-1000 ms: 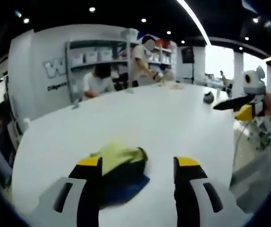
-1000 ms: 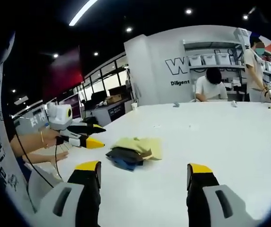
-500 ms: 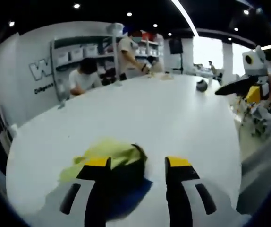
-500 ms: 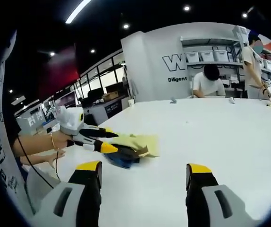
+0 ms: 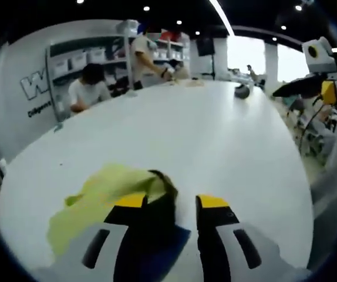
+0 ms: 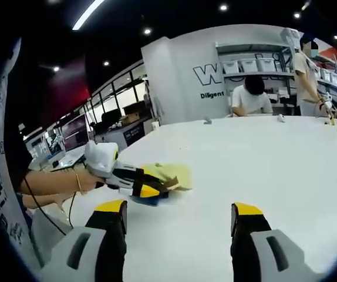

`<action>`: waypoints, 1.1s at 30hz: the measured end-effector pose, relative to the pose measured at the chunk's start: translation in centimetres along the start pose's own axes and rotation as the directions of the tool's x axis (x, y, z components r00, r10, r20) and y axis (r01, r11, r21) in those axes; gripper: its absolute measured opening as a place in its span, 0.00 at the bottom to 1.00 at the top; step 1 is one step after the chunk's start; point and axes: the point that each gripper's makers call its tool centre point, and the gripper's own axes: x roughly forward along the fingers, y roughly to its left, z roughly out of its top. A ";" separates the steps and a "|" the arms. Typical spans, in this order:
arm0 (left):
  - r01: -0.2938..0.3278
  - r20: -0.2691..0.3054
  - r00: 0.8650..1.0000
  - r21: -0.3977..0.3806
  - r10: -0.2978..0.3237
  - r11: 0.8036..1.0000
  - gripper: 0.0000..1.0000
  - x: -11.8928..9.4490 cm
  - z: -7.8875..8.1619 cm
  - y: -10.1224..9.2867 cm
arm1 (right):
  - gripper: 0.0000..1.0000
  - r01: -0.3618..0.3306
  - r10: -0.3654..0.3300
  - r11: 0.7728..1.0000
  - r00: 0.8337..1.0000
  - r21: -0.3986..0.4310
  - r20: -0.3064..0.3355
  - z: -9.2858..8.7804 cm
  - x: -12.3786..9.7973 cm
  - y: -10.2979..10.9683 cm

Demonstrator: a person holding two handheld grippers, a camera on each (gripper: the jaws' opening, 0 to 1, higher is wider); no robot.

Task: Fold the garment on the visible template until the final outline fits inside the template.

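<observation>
The yellow garment (image 5: 107, 191) is bunched on the white table (image 5: 215, 135), over a dark blue piece (image 5: 157, 247). The left gripper (image 5: 169, 202) is held at it, jaws narrowly parted — grip not discernible. The right gripper (image 6: 177, 208) is held wide apart, well away.

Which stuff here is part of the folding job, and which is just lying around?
Job:
yellow garment
dark blue template beneath it
left gripper at the garment
right gripper, held back

Lying about:
dark round object far across the white table
shelf bins
</observation>
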 end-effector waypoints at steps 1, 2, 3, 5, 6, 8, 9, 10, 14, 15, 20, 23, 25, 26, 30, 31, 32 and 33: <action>0.002 -0.005 1.000 0.004 -0.002 1.000 0.25 0.3 -0.2 0.0 | 0.70 0.004 -0.004 1.000 1.000 0.002 -0.003 -0.1 0.0 -0.1; 0.006 -0.001 1.000 0.015 -0.006 1.000 0.24 0.5 -0.3 -0.2 | 0.70 0.006 -0.006 1.000 1.000 0.004 -0.004 -0.2 0.0 -0.1; 0.014 0.014 1.000 0.031 -0.014 0.999 0.22 0.8 -0.3 -0.3 | 0.70 0.007 -0.007 1.000 1.000 0.005 -0.004 -0.2 -0.1 -0.1; 0.021 -0.017 1.000 0.033 -0.020 0.999 0.18 1.3 -1.1 -0.4 | 0.70 0.009 -0.009 1.000 1.000 0.010 -0.006 -0.3 -0.1 -0.1; 0.017 -0.018 1.000 0.034 -0.016 0.999 0.17 1.4 -1.1 -0.4 | 0.69 0.009 -0.009 1.000 1.000 0.010 -0.005 -0.3 -0.1 0.0; -0.001 -0.026 1.000 0.053 0.003 0.999 0.15 1.8 -1.3 -0.1 | 0.69 0.009 -0.009 1.000 1.000 0.011 -0.003 -0.2 0.0 0.2; -0.005 -0.027 1.000 0.054 0.007 0.999 0.14 1.9 -1.4 0.0 | 0.69 0.009 -0.009 1.000 1.000 0.011 0.000 -0.1 0.0 0.2; -0.033 -0.044 0.998 0.074 0.036 0.997 0.10 1.9 -1.7 0.6 | 0.69 0.008 -0.008 1.000 1.000 0.014 0.002 -0.2 0.0 0.3; -0.046 -0.045 0.998 0.083 0.049 0.996 0.00 1.7 -1.2 0.7 | 0.68 0.019 -0.019 1.000 0.999 -0.007 -0.035 -1.2 0.3 0.3; -0.043 -0.044 0.998 0.079 0.047 0.996 0.00 1.6 -1.2 0.7 | 0.68 0.013 -0.013 1.000 0.999 -0.010 -0.038 -1.2 0.4 0.5; -0.056 -0.023 0.998 0.107 0.059 0.993 0.00 0.5 -0.2 0.6 | 0.67 -0.007 0.007 1.000 1.000 0.002 -0.019 -0.9 0.4 0.9; -0.063 -0.005 0.998 0.102 0.064 0.993 0.00 -0.3 0.4 0.9 | 0.67 -0.007 0.007 1.000 1.000 -0.001 -0.015 -0.7 0.4 0.9; -0.059 0.012 0.998 0.089 0.058 0.994 0.00 -1.3 1.4 0.7 | 0.67 -0.005 0.005 1.000 1.000 0.001 -0.011 -0.5 0.3 0.9; -0.054 0.019 0.998 0.080 0.053 0.995 0.00 -1.6 1.3 0.8 | 0.67 -0.008 0.008 1.000 1.000 -0.002 -0.006 -0.3 0.1 1.0; -0.064 0.042 0.997 0.095 0.061 0.993 0.00 -3.6 1.9 1.3 | 0.67 -0.015 0.015 1.000 1.000 -0.014 0.008 0.2 -0.3 1.3; -0.074 0.051 0.996 0.104 0.069 0.992 0.00 -4.4 2.4 1.3 | 0.67 -0.016 0.017 1.000 1.000 -0.016 0.010 0.3 -0.4 1.3; -0.088 0.057 0.995 0.122 0.081 0.989 0.00 -5.3 2.9 1.4 | 0.67 -0.019 0.019 1.000 1.000 -0.018 0.013 0.3 -0.4 1.3; -0.098 0.059 0.994 0.135 0.091 0.986 0.00 -5.8 3.1 1.5 | 0.67 -0.022 0.022 1.000 1.000 -0.018 0.013 0.3 -0.4 1.3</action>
